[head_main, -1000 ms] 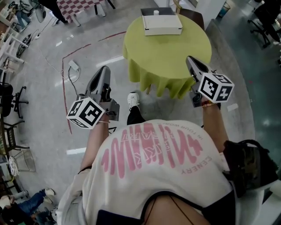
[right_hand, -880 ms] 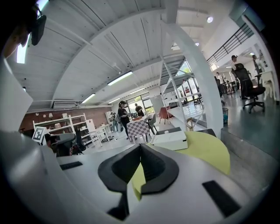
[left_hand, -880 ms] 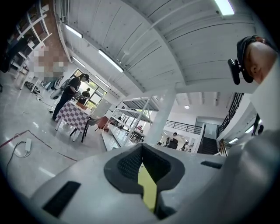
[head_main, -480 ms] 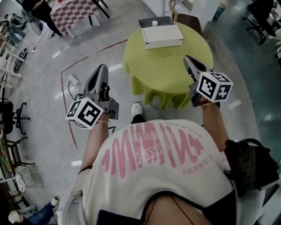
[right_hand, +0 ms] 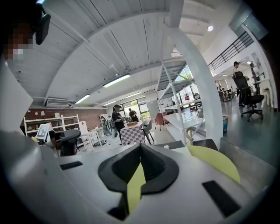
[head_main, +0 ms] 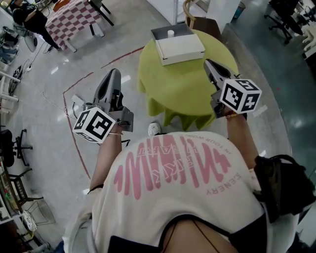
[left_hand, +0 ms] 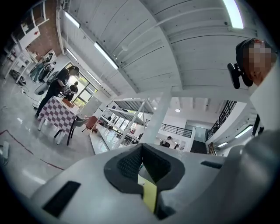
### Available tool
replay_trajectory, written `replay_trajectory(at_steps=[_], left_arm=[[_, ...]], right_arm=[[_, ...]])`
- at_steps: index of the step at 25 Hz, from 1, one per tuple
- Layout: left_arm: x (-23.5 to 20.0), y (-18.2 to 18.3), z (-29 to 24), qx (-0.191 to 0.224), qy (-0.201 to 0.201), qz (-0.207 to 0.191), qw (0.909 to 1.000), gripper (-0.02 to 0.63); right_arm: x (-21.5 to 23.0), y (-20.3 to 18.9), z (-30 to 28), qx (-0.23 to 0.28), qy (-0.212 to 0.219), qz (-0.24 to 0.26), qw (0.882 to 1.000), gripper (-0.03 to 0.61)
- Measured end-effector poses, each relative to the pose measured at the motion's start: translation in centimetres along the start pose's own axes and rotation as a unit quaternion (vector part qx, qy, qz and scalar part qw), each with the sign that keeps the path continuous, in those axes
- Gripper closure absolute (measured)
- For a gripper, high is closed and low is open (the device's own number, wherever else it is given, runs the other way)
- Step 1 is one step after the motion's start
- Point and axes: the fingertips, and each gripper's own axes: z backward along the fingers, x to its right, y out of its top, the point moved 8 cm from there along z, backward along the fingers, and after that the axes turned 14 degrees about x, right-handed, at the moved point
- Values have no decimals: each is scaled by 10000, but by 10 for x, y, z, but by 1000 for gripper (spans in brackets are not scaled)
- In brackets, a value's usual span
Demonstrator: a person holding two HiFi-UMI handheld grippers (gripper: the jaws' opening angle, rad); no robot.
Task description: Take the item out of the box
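A white box (head_main: pixel 180 48) lies at the far side of a round table under a yellow-green cloth (head_main: pixel 182 84). Behind the box sits a flat grey lid or tray (head_main: pixel 163 32) carrying a small white item (head_main: pixel 171 33). My left gripper (head_main: pixel 113 74) hangs over the floor left of the table, jaws shut and empty. My right gripper (head_main: pixel 208 63) is over the table's near right edge, short of the box, also shut and empty. In the left gripper view the pads of the left gripper (left_hand: pixel 141 148) meet. The right gripper (right_hand: pixel 140 146) shows the same, with the cloth (right_hand: pixel 214 162) beyond it.
A wooden chair (head_main: pixel 195 12) stands behind the round table. At far left a checkered table (head_main: pixel 74 15) has a person beside it. A red line (head_main: pixel 74 84) and a white power strip with its cable (head_main: pixel 76 103) lie on the floor. A dark bag (head_main: pixel 281 183) hangs at my right hip.
The table and box have come nearer and shifted in the head view as I walk toward them. Both grippers have been carried forward, staying shut.
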Motion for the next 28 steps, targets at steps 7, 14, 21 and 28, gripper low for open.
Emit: replay_trajectory(at_steps=[7, 14, 21, 28], left_arm=[[-31, 13, -38, -46, -174, 116, 9998, 606], [-73, 18, -79, -152, -315, 168, 9992, 606], [-120, 25, -115, -179, -455, 233, 9985, 606], [-154, 34, -154, -300, -539, 373, 9974, 606]], right_arm=[[-1, 8, -34, -24, -236, 79, 9997, 572], [6, 5, -85, 151, -372, -69, 9992, 572], [3, 2, -135, 437, -360, -157, 9983, 572], [1, 9, -176, 448, -432, -100, 9980, 572]])
